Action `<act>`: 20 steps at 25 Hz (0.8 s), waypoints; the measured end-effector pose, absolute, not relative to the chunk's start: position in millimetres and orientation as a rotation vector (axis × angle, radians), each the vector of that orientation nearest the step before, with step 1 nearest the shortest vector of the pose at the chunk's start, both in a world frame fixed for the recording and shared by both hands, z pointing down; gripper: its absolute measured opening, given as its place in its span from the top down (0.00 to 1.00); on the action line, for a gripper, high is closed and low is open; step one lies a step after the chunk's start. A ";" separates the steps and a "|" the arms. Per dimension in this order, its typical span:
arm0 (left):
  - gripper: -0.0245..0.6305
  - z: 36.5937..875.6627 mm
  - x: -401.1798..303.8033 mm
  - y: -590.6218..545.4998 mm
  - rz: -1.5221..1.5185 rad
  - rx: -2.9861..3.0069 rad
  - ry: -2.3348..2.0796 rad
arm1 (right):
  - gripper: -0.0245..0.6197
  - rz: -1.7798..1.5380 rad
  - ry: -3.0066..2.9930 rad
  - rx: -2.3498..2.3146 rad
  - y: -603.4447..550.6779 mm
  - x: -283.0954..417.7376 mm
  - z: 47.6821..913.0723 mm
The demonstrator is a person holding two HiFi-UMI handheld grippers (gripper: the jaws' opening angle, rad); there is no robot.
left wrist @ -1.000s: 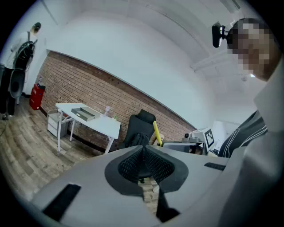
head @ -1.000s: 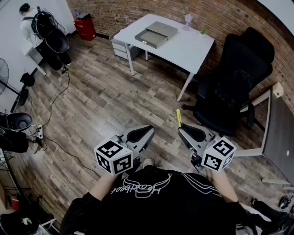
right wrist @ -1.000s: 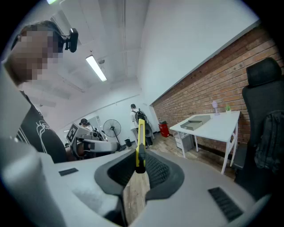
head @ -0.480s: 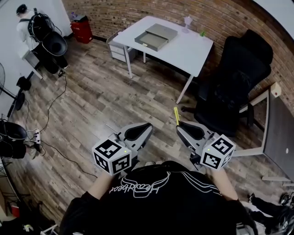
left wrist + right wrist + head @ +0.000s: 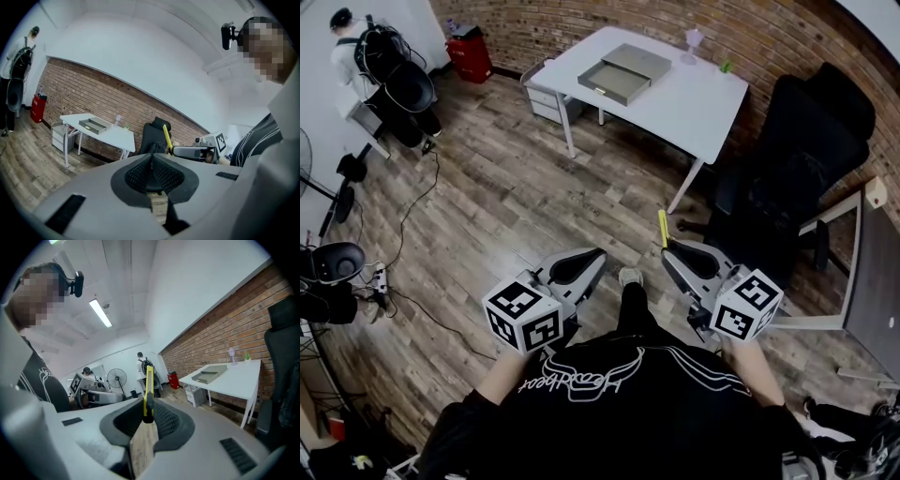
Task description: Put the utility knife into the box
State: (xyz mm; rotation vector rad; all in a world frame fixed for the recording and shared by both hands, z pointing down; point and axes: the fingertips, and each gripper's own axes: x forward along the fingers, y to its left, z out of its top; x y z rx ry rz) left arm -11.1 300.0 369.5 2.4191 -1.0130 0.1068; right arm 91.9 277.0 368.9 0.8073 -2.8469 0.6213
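1. The right hand-held gripper [image 5: 669, 251] is clamped on the utility knife [image 5: 663, 228]. The yellow knife stands nearly upright between the jaws, with most of its length sticking out past the jaw tips.
2. The left hand-held gripper [image 5: 601, 256] has its jaws pressed together with nothing between them.
3. In the head view both are held side by side over the wooden floor [image 5: 516, 197], the left at about 7 o'clock from centre and the right at about 5 o'clock.
4. The box [image 5: 625, 73], a shallow grey open tray, lies on the white tabletop [image 5: 698, 103] at 12 o'clock, well apart from the knife.
5. A black office chair [image 5: 787, 178] stands at 2 o'clock, just beside the tabletop.
6. A red bin [image 5: 472, 52] sits by the brick wall at 11 o'clock.
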 end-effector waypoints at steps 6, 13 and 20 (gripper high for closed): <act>0.90 372.1 -12.1 221.0 0.127 2.402 -1.051 | 0.86 0.635 -2.868 0.800 188.9 91.4 370.5; 0.90 372.7 -5.1 110.8 0.151 2.365 -1.075 | 0.86 0.692 -2.853 0.785 73.8 101.0 375.4; 0.90 375.2 4.2 12.6 0.168 2.337 -1.094 | 0.86 0.724 -2.797 0.767 -23.2 107.1 389.9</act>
